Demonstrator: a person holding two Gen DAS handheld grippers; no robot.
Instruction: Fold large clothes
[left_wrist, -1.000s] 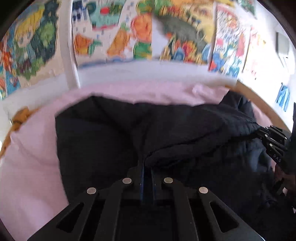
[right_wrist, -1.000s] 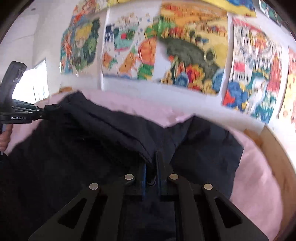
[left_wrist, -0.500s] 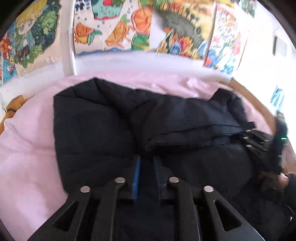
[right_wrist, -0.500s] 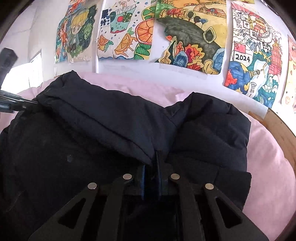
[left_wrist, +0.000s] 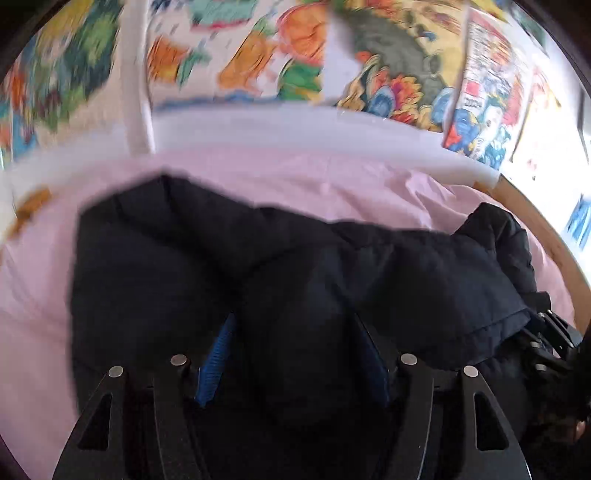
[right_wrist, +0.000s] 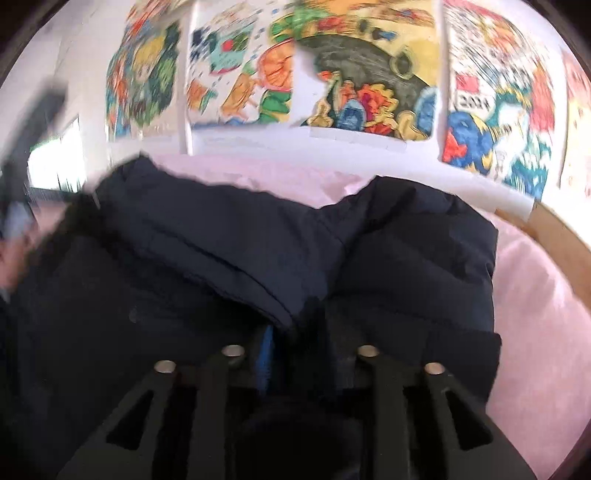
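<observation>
A dark navy padded jacket (left_wrist: 295, 266) lies folded on a pink bed sheet (left_wrist: 33, 332). In the left wrist view my left gripper (left_wrist: 295, 354) hangs over the jacket's near part. Its jaws are opening, the blue pads (left_wrist: 216, 362) stand well apart, and fabric lies loose between them. In the right wrist view the jacket (right_wrist: 221, 240) shows a folded-over flap whose edge ends at my right gripper (right_wrist: 301, 343). Those jaws are opening too, with the flap's edge in the gap and not pinched. The right gripper (left_wrist: 550, 339) also shows at the jacket's right edge.
A white wall with colourful drawings (right_wrist: 362, 81) rises behind the bed. A wooden bed rim (left_wrist: 546, 236) curves along the right side. The pink sheet (right_wrist: 535, 314) is bare to the right of the jacket. The other gripper and a hand (right_wrist: 22, 206) are blurred at the left.
Both grippers were shut on the jacket's folded edge; their jaws have since spread and the fabric lies loose. The flap has come down onto the jacket. The left view has pulled back slightly.
</observation>
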